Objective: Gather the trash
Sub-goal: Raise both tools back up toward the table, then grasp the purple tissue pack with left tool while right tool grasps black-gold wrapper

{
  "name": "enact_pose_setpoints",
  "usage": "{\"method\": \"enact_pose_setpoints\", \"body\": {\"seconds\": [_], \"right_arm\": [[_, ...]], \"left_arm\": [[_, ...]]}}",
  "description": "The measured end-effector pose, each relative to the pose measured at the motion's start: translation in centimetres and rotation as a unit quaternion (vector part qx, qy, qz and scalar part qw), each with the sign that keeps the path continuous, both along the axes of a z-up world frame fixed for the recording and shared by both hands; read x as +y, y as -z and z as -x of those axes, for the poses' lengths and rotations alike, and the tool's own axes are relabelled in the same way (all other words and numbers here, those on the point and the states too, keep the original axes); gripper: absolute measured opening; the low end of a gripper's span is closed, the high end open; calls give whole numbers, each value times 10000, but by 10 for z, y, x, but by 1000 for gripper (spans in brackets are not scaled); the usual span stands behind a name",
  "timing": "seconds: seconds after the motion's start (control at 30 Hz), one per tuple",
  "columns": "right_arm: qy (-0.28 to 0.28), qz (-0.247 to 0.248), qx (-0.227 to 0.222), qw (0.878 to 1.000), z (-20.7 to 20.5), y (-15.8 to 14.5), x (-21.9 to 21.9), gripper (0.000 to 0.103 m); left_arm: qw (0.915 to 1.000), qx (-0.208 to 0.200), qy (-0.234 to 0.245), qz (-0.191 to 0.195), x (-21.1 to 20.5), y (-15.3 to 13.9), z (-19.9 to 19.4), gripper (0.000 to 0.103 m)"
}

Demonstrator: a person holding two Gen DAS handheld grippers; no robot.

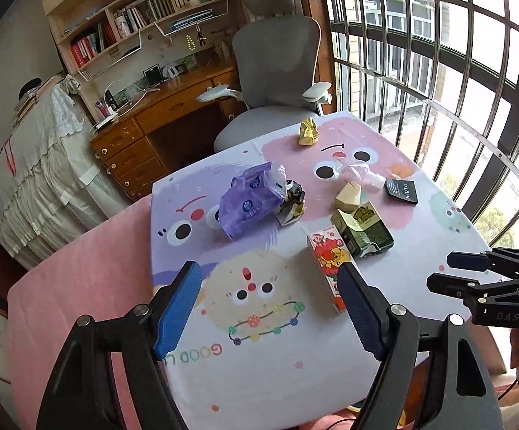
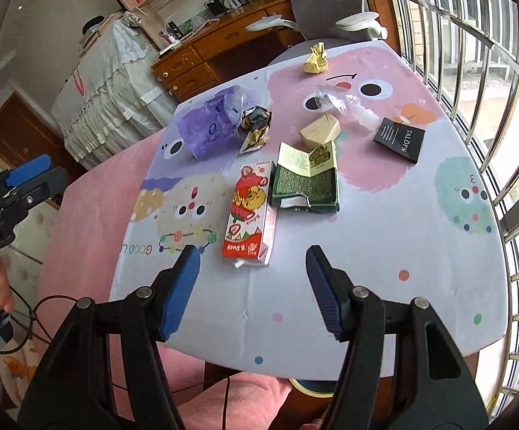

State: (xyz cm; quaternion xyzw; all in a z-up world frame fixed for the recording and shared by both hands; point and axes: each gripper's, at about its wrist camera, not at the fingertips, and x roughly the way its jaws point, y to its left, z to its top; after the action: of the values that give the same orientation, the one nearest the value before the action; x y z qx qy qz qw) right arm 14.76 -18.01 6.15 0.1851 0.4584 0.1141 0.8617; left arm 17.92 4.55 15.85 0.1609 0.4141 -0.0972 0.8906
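1. we see a table (image 2: 384,286) with a cartoon-printed cloth filling the middle of both views; a grey office chair (image 1: 277,71) stands at its far edge, top centre of the left wrist view, with a barred window (image 1: 438,53) on the right.
2. our left gripper (image 1: 270,308) fills the bottom of the left wrist view, its blue-padded fingers spread wide with nothing between them; our right gripper (image 2: 252,286) sits the same way at the bottom of the right wrist view, fingers released and empty.
3. the trash lies scattered across the cloth. a crumpled purple plastic bag (image 2: 209,122) sits upper left of centre, touching a black and gold foil wrapper (image 2: 255,129) on its right.
4. a red cartoon carton (image 2: 248,215) lies flat in the middle, just beyond the right gripper's fingers, and a torn-open green box (image 2: 306,179) lies just beside it to the right.
5. a small tan box (image 2: 320,130) sits above the green box, near a crumpled clear wrapper (image 2: 338,102).
6. a black card packet (image 2: 399,139) lies right of centre.
7. a crumpled yellow wrapper (image 2: 316,59) sits alone near the table's far edge, top centre.
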Motion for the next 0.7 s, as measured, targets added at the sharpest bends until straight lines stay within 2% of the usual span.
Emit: {"method": "enact_pose_setpoints", "body": {"seconds": [0.2,0.43,0.57,0.7], "right_arm": [[593,-72,251,9979,-89,2,21,59],[1147,-14,469,9923,-181,21,40,59],[1353,18,642,9887,-216,40,42,59],[1500,-17,829,9852,-239,59,42,59]], "left_arm": [[9974,299,648,-41,31,9,-127,85],[9874,867,1323,-69,44,60,-261,88],[9781,1089,1767,-130,34,97,-304,89],[9653,1357,2223,-175,16,134,-322,90]]}}
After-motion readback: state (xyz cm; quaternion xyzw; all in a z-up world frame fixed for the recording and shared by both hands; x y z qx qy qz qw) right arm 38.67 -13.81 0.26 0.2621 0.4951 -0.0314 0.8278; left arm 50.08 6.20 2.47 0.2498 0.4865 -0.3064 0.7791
